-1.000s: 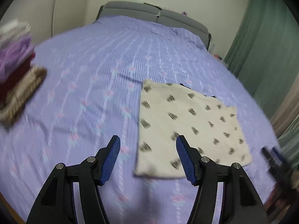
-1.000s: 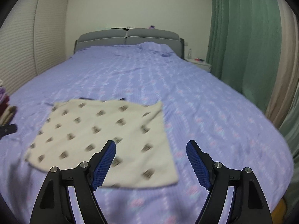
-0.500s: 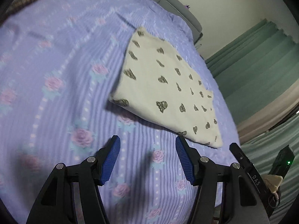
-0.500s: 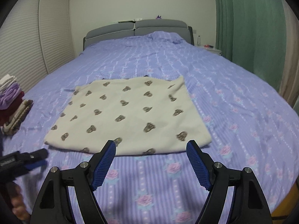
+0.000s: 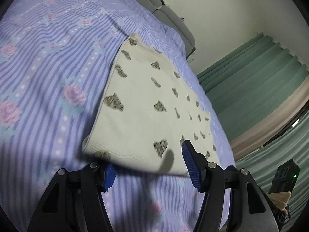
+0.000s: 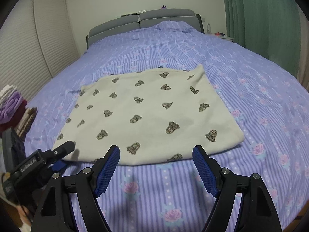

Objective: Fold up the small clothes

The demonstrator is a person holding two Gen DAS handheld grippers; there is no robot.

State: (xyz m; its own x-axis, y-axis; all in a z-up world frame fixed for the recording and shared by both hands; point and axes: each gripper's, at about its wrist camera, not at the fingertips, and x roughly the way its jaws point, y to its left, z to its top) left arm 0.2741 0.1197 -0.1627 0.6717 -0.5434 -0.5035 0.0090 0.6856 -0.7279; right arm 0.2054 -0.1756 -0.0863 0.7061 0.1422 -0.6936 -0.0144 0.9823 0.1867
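A cream cloth with dark bear prints [image 6: 146, 114] lies flat on the purple striped bedspread [image 6: 251, 89]; it also shows in the left wrist view [image 5: 146, 104]. My left gripper [image 5: 148, 164] is open at the cloth's near left corner, one finger under the edge and one above it. It shows in the right wrist view [image 6: 61, 154] at that corner. My right gripper [image 6: 155, 164] is open and empty, just short of the cloth's near edge.
A stack of folded clothes [image 6: 13, 108] sits at the bed's left edge. A grey headboard [image 6: 143, 21] is at the far end. Green curtains [image 6: 260, 19] hang on the right, a slatted wardrobe [image 6: 29, 44] on the left.
My left gripper has moved forward to the cloth's near left corner, its fingers now straddling the edge. My right gripper has come closer to the cloth's near edge.
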